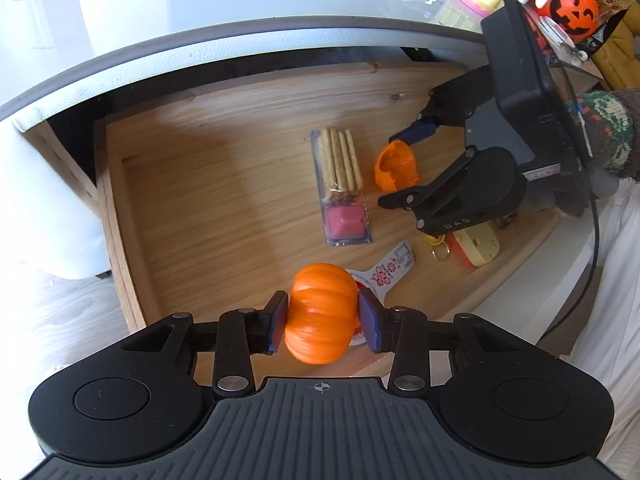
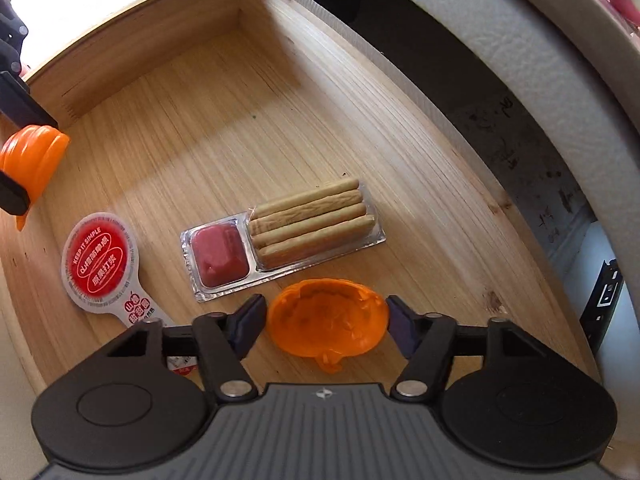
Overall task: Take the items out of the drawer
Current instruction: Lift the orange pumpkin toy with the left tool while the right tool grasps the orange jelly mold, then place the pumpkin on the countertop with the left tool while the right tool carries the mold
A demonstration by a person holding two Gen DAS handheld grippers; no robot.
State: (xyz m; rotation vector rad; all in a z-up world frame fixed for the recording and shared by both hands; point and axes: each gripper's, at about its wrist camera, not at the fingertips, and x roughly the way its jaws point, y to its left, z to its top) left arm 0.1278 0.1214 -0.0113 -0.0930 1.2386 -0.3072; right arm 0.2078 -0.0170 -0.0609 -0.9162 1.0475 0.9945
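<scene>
Orange pumpkin [image 1: 322, 314] clamped in left hand-held gripper [image 1: 323, 322], above drawer [image 1: 180, 184]

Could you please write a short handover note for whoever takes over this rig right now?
Left tool: shut on the orange pumpkin, held above the drawer.
Right tool: open, straddling the hollow pumpkin half on the drawer floor, not yet gripping.
Still in the drawer: breadstick snack pack, red-lidded cup, yellow keychain item.
Left to do: set the pumpkin down outside, close on the half, then clear the rest.
</scene>
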